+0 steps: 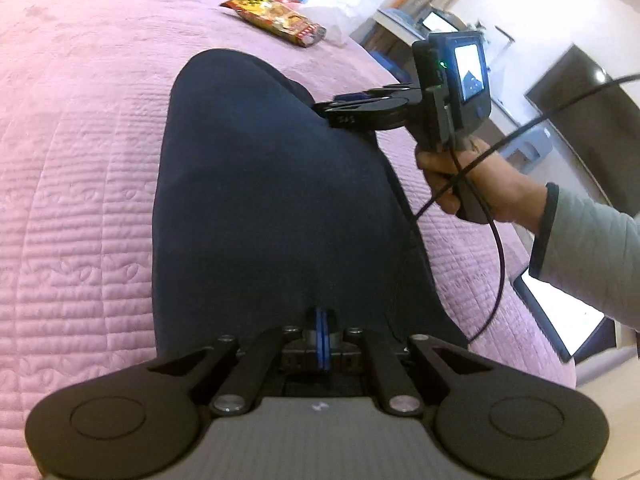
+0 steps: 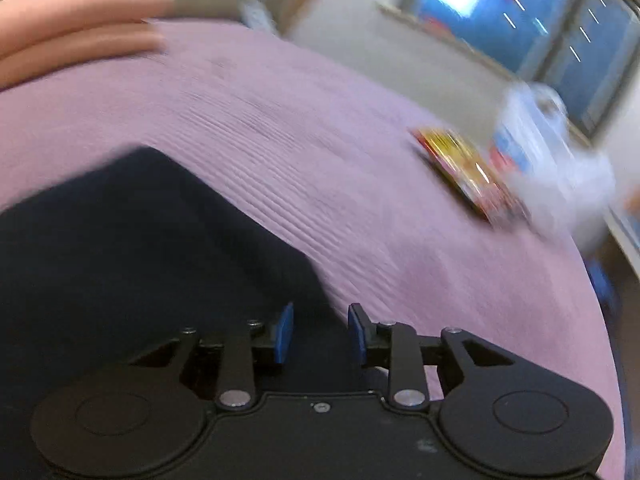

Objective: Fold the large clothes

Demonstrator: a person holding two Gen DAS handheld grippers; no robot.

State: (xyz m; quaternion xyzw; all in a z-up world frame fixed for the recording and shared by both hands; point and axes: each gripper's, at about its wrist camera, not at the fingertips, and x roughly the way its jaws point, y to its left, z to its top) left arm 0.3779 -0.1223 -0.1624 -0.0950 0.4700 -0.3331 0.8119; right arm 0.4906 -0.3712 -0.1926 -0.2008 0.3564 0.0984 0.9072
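Note:
A dark navy garment (image 1: 272,200) lies folded and flat on the pink quilted bedspread (image 1: 80,160). My left gripper (image 1: 322,334) sits at the garment's near edge with its blue pads pressed together, shut; I cannot tell whether cloth is pinched between them. My right gripper (image 1: 340,110), held by a hand (image 1: 472,184), hovers sideways at the garment's far right edge. In the blurred right wrist view, that right gripper (image 2: 322,334) is open, its blue pads (image 2: 285,332) apart over the garment (image 2: 140,260) without pressing on it.
A red and yellow snack packet (image 1: 276,18) and a white plastic bag (image 1: 332,0) lie at the far side of the bed. Pink pillows (image 2: 80,20) lie at the bed's head. A black cable (image 1: 496,240) hangs from the right gripper. A lit screen (image 1: 560,320) stands beside the bed.

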